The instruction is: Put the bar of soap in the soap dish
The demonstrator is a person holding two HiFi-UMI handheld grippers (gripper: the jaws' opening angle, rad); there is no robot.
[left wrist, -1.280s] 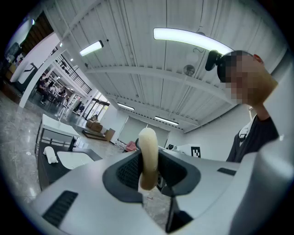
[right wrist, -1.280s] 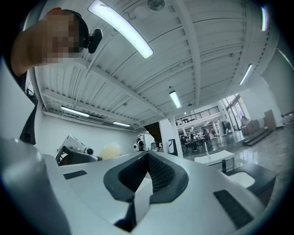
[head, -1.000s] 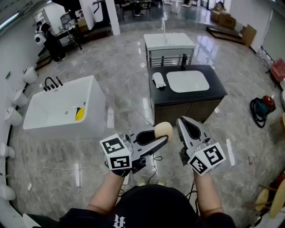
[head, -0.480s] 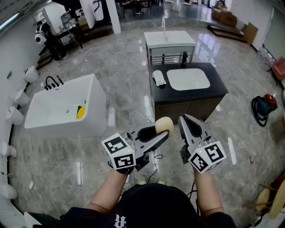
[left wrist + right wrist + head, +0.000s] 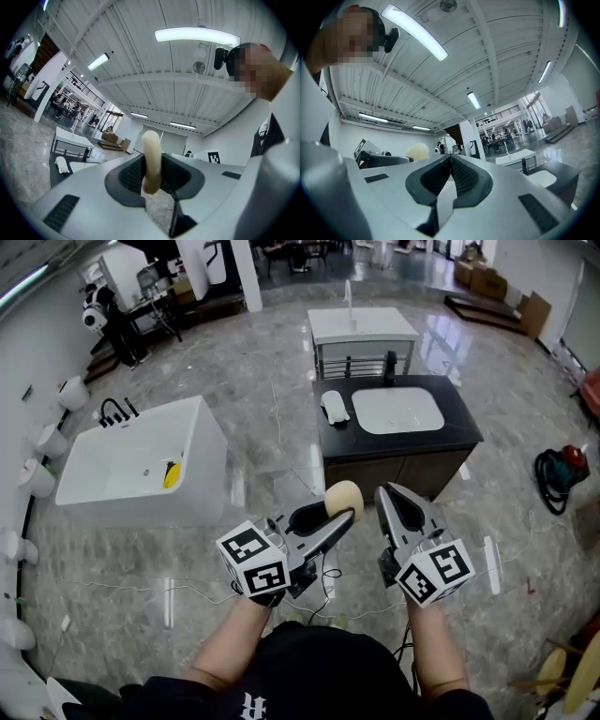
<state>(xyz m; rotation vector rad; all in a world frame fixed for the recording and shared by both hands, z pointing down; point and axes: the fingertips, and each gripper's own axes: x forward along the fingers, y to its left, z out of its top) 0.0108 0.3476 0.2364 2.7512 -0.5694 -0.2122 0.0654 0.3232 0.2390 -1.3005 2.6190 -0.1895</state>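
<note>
A pale cream bar of soap (image 5: pixel 343 498) is held in my left gripper (image 5: pixel 330 515), which is shut on it and tilted up in front of the person. The left gripper view looks along the jaws at the soap (image 5: pixel 151 159), seen edge on between them. To the right, my right gripper (image 5: pixel 394 502) is shut with nothing in it, its jaw tips meeting (image 5: pixel 451 159). The soap (image 5: pixel 417 152) shows at left in the right gripper view. A small white dish-like object (image 5: pixel 334 408) lies on the black counter (image 5: pixel 461 432), left of the white basin (image 5: pixel 397 412); what it is stays unclear.
The vanity cabinet stands ahead on a grey marble floor. A white bathtub (image 5: pixel 136 474) with a yellow item sits left. A white unit (image 5: pixel 361 332) stands behind the vanity. Cables trail on the floor, and a hose coil (image 5: pixel 559 474) lies at right.
Both grippers keep the same pose and grip. The view has shifted slightly, with the vanity a little nearer.
</note>
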